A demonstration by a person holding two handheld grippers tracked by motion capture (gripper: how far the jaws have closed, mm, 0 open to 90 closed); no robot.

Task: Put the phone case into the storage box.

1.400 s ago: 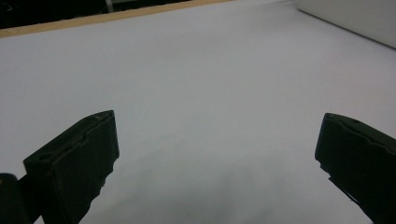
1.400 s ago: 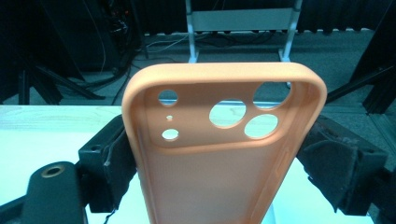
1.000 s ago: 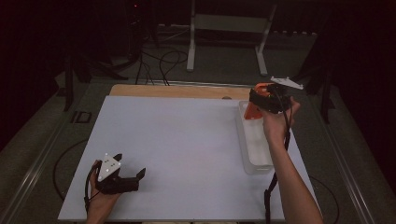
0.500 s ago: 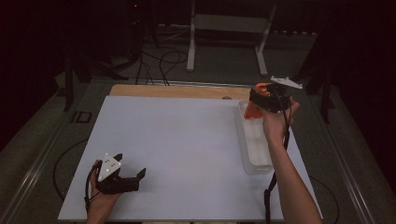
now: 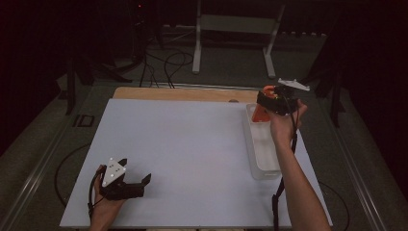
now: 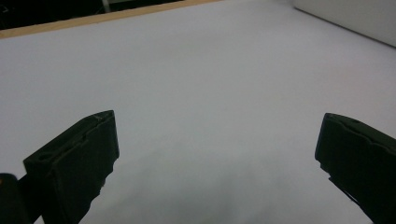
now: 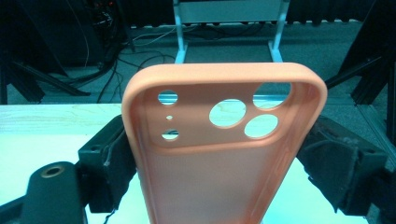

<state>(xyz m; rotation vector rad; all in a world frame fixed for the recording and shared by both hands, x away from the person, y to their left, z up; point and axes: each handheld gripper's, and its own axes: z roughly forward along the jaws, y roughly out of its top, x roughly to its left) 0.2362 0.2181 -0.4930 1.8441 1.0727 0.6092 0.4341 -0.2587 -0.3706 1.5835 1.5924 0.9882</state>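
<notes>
Orange phone case (image 7: 224,154) clamped in right gripper (image 5: 276,101), lifted above clear tray (image 5: 263,159) at table's right; left gripper (image 5: 127,185) wide, idle; placement still pending.

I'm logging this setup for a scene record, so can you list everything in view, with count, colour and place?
Phone case: one, orange, camera cut-outs at its top, clamped between the right gripper's jaws above the tray's far end.
Tray: one, clear-white, long and narrow, on the mat's right side.
Mat: one, white, covering the table.
Table edge: one, pale wood strip along the far side.
Stand: one, grey metal, on the floor beyond the table.
Cables: several, black, on the floor at far left.
Left gripper: one, black, jaws wide apart, low at the near left.
Right gripper: one, black, raised at the far right.
</notes>
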